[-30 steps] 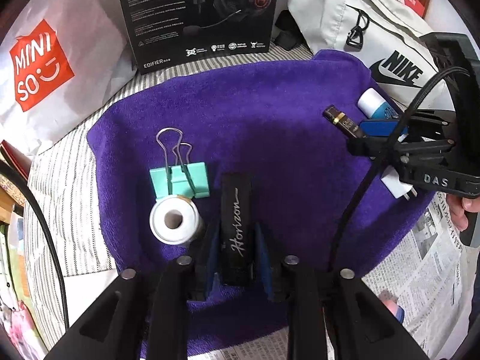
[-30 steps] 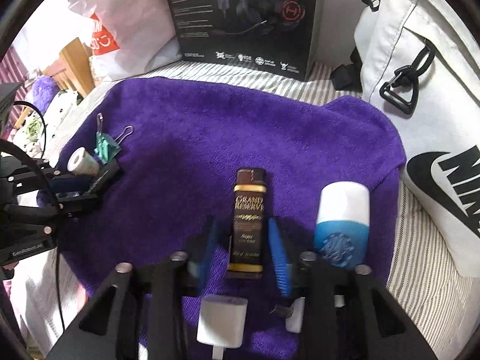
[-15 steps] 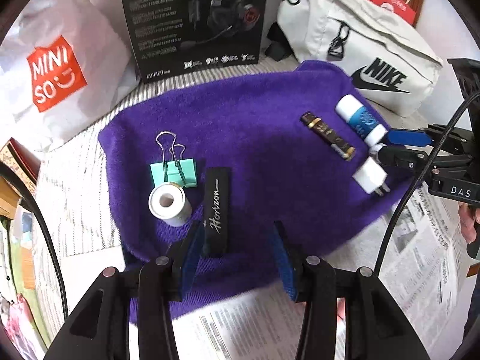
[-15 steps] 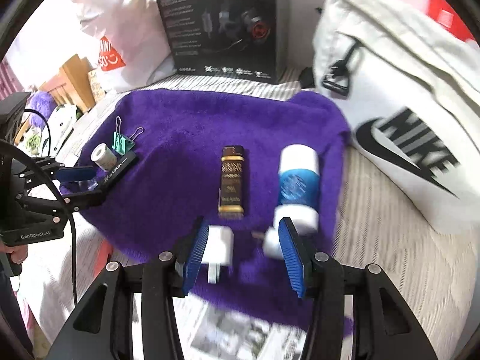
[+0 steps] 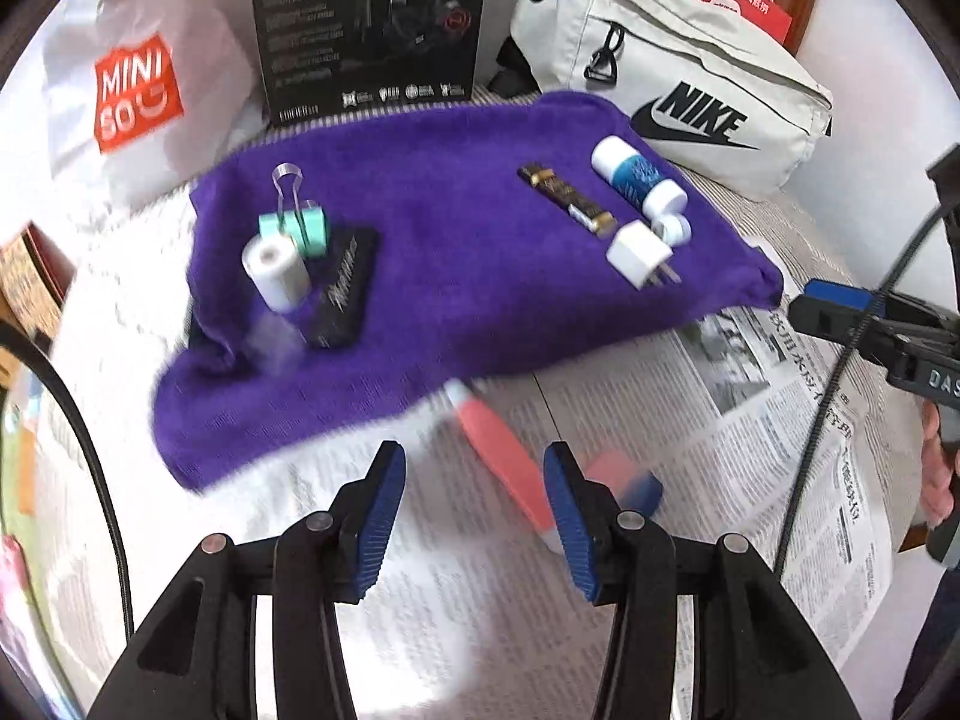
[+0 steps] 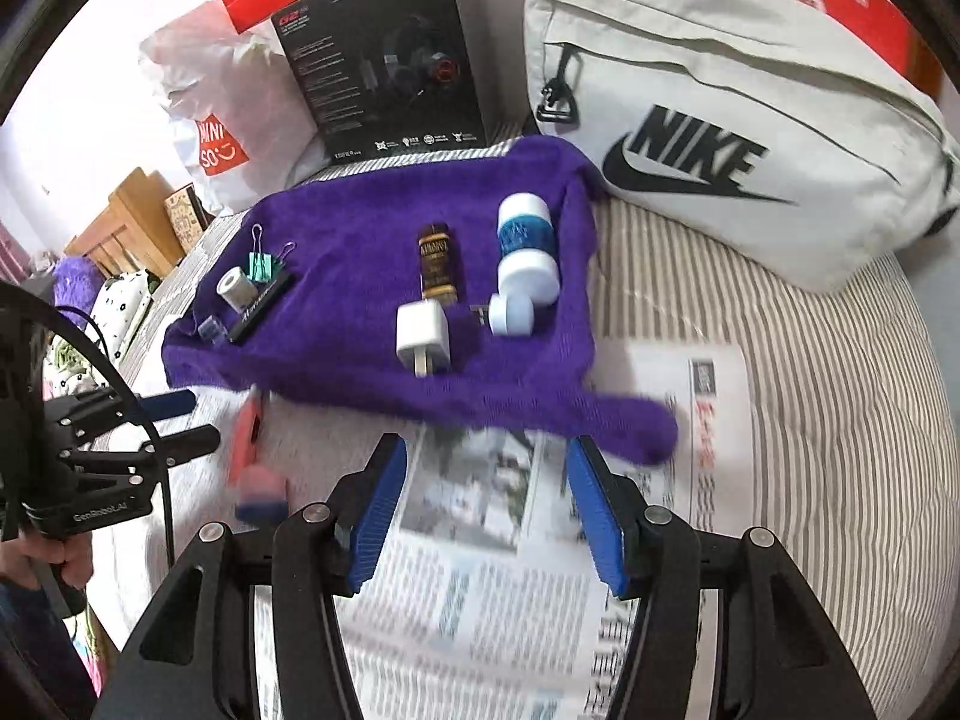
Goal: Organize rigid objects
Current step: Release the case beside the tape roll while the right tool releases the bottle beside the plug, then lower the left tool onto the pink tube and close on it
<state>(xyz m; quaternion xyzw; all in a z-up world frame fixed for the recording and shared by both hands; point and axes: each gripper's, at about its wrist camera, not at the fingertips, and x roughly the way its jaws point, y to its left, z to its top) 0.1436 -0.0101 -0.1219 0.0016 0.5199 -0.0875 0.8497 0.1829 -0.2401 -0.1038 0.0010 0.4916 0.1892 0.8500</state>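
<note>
A purple towel (image 5: pixel 468 300) (image 6: pixel 360 228) holds two groups. One group is teal binder clips (image 5: pixel 300 228) (image 6: pixel 264 267), a white tape roll (image 5: pixel 276 267) and a black case (image 5: pixel 345 294) (image 6: pixel 261 306). The other is a brown lighter (image 5: pixel 567 198) (image 6: pixel 437 264), a blue-and-white bottle (image 5: pixel 636 174) (image 6: pixel 525 246) and a white charger (image 5: pixel 637 252) (image 6: pixel 422 336). My left gripper (image 5: pixel 474 480) (image 6: pixel 180 420) is open above a red pen (image 5: pixel 504 462) (image 6: pixel 246 432), pads off it. A pink-and-blue eraser (image 5: pixel 624 480) lies beside the pen. My right gripper (image 6: pixel 487 462) (image 5: pixel 840 306) hangs over newspaper, jaws opening, nothing between them.
Newspaper (image 6: pixel 480 600) (image 5: pixel 780 420) covers the striped sheet in front of the towel. A white Nike bag (image 6: pixel 720 120) (image 5: pixel 690 78), a black headset box (image 6: pixel 384 60) (image 5: pixel 366 30) and a Miniso bag (image 5: pixel 132 96) stand behind. A small white plug (image 6: pixel 510 313) lies by the bottle.
Both grippers let go, the left of the black case and the right of the brown lighter. They drew back off the towel over the newspaper, and their jaws widened.
</note>
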